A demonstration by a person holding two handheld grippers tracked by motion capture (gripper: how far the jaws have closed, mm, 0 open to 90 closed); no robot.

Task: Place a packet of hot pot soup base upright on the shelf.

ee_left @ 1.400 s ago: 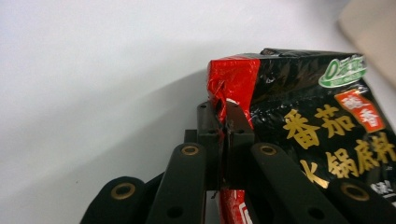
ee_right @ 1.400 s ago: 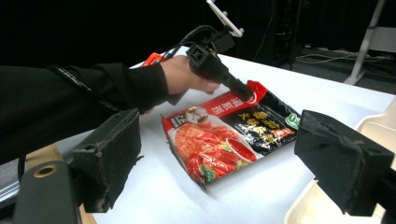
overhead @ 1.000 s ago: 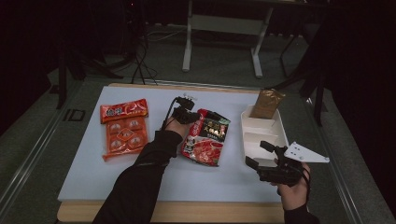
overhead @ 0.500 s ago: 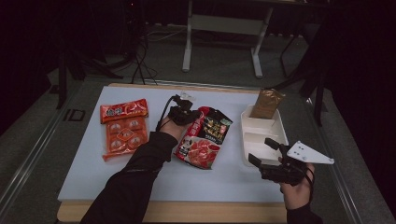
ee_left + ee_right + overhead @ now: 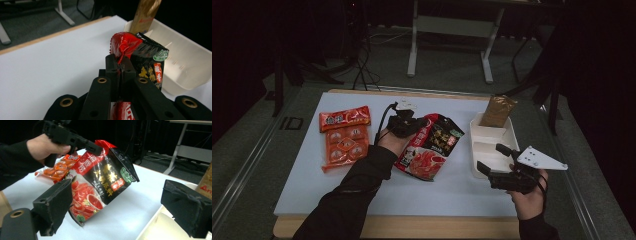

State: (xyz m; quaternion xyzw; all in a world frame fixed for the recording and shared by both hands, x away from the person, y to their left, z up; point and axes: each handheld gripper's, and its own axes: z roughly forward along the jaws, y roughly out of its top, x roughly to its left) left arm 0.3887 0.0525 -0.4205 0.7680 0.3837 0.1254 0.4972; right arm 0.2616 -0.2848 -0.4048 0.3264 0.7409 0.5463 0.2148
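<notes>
Your left gripper (image 5: 120,65) view shows its fingers clamped on the red-and-black snack bag (image 5: 430,145), crumpled there; your right gripper's (image 5: 498,159) fingers stand apart.

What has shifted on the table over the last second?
The left tool, shut on the top edge of the red-and-black pouch, has lifted that end and swung the pouch slightly toward the white tray; its bottom corner still touches the table. The right tool stays open near the tray. The orange pack and brown packet haven't moved.
</notes>
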